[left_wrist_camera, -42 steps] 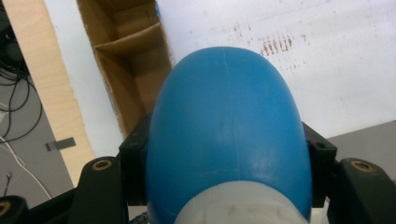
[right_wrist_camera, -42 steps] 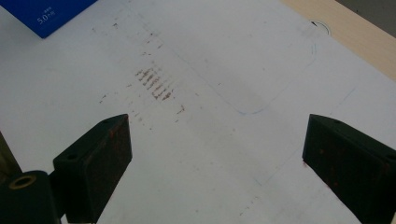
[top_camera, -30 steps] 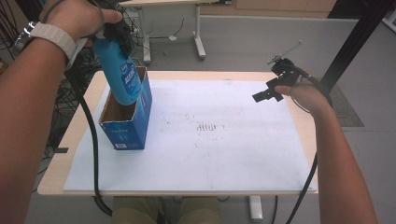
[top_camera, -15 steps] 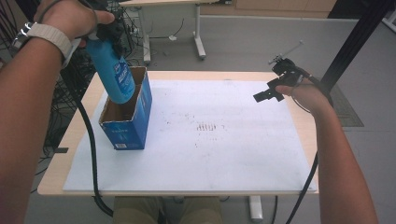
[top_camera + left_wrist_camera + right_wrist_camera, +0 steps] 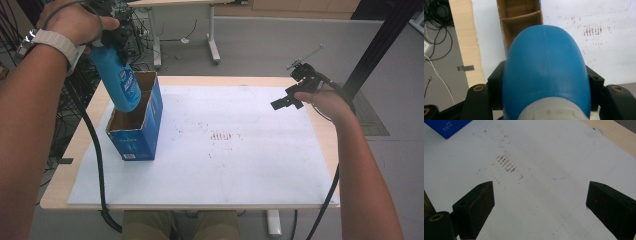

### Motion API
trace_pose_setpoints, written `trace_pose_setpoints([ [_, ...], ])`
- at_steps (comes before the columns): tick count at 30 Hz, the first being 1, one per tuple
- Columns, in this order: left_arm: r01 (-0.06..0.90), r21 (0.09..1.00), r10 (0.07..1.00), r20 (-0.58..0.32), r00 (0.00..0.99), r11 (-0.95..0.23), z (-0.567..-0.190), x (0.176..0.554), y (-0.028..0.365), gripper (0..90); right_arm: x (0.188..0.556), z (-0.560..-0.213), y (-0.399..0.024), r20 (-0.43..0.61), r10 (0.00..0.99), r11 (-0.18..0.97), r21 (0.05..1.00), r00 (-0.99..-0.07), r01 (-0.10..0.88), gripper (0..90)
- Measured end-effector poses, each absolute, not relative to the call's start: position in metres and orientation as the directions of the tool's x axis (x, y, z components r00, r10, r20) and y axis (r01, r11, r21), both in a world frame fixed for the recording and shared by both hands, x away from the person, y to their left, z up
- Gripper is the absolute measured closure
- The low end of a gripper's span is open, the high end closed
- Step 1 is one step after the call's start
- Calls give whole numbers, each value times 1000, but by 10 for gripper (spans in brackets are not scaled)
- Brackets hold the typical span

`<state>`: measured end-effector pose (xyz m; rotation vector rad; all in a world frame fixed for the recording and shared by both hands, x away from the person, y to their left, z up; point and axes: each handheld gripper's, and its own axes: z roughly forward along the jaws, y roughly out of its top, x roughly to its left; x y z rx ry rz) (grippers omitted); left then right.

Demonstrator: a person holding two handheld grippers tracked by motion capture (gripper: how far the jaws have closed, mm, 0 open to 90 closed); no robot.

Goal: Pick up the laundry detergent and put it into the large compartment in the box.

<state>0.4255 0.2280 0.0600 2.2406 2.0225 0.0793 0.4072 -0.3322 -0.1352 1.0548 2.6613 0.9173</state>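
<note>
Table [image 5: 70,165]: a pale wooden top seen from the high view, most of it covered by the sheet.
White sheet [image 5: 240,165]: lies flat over the table, with a patch of small reddish-brown marks [image 5: 221,136] near its middle; the right gripper view shows the same marks [image 5: 506,163] ahead of that gripper's jaws.
Blue carton [image 5: 135,127]: an open-topped cardboard box standing upright at about 9 o'clock on the sheet, its brown inside showing; in the left gripper view the carton [image 5: 520,17] sits at 12 o'clock beyond the bottle, with a cardboard divider crossing it.
Blue bottle [image 5: 119,80]: held tilted over the far end of the carton, its base dipping into the opening, its neck up toward 11 o'clock; whether it touches the cardboard I cannot tell. In the left gripper view the bottle [image 5: 546,72] bulges between the two black jaws.
Left gripper [image 5: 116,36]: clamped on the bottle near its upper end, the person's left hand wrapped over the top.
Right gripper [image 5: 286,102]: held above the sheet's far right at about 2 o'clock, well apart from the carton; its jaws stand wide and hold nothing, bare sheet between them in the right gripper view [image 5: 540,205].
</note>
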Motion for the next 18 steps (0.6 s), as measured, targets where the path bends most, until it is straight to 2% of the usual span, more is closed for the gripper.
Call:
trace_pose_setpoints([
  [18, 989, 126, 996, -43, 82, -76, 42, 437, 236, 380, 410, -137, -327, 93, 661, 573, 579, -745, 580, 80],
])
